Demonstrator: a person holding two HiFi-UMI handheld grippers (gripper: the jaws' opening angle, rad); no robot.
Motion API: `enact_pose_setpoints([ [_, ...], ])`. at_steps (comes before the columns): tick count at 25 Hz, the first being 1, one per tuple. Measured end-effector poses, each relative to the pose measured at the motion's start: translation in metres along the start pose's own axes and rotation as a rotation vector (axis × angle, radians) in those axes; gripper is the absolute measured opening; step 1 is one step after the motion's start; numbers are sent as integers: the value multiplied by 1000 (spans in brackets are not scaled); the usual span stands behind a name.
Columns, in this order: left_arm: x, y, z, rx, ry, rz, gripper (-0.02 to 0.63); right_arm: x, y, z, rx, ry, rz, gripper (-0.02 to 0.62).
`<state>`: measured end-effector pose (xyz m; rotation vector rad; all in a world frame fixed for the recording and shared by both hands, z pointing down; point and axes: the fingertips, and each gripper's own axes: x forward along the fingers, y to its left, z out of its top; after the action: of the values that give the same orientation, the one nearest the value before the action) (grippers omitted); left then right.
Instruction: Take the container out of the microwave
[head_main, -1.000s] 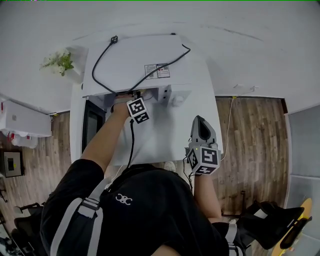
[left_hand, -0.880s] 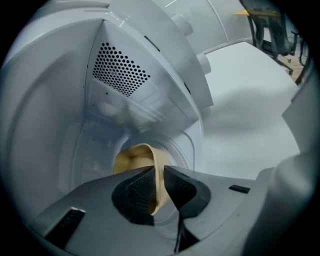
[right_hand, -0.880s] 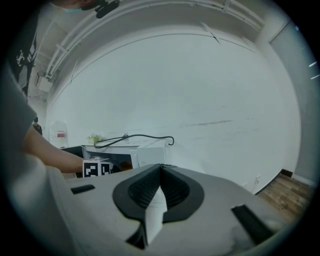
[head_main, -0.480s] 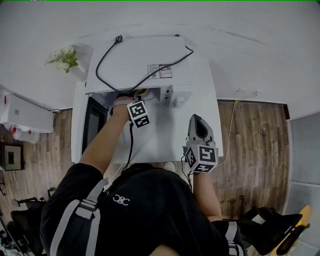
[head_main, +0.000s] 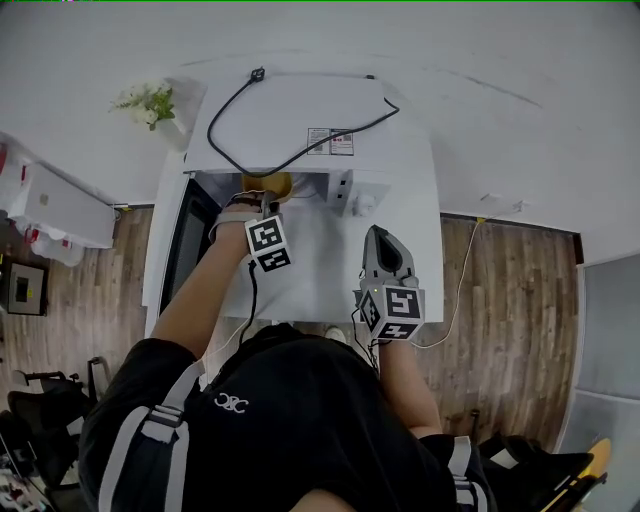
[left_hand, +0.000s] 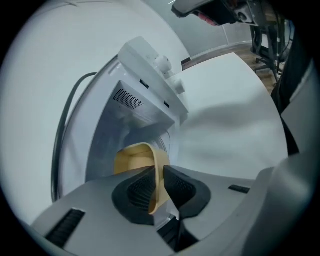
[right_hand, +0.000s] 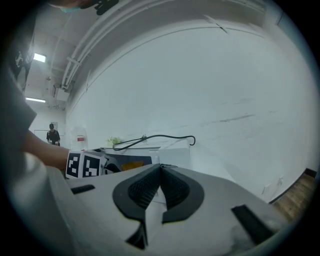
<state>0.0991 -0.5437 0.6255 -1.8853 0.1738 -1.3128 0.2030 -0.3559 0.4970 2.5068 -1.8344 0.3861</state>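
Note:
A white microwave (head_main: 300, 130) stands at the back of a white table (head_main: 320, 270), its door (head_main: 185, 250) swung open to the left. My left gripper (head_main: 258, 198) is at the oven's mouth, shut on the rim of a yellow container (head_main: 272, 183). In the left gripper view the pads (left_hand: 142, 187) pinch the container's wall (left_hand: 135, 157) in front of the microwave's cavity (left_hand: 145, 95). My right gripper (head_main: 383, 240) hovers over the table in front of the control panel, shut with nothing between the fingers (right_hand: 160, 175). Part of the container (right_hand: 132, 164) also shows in the right gripper view.
A black power cord (head_main: 300, 150) lies looped on the microwave's top. A small potted plant (head_main: 148, 102) stands at the back left of it. A white cabinet (head_main: 55, 205) is on the floor to the left. The table's right edge borders wooden floor (head_main: 500, 300).
My left gripper has drawn back and up out of the oven, and the yellow container has come into sight at the opening. The right gripper has edged a little toward the microwave.

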Motion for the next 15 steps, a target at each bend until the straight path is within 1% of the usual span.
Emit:
enact_pose_setpoints([
  [5, -30, -17, -8, -32, 10, -14, 67, 3, 13, -1, -21, 8, 64, 5],
  [8, -46, -28, -13, -65, 18, -17, 67, 4, 23, -5, -36, 18, 112, 5],
  [15, -76, -53, -28, -129, 64, -4, 67, 6, 46, -16, -70, 30, 225, 5],
])
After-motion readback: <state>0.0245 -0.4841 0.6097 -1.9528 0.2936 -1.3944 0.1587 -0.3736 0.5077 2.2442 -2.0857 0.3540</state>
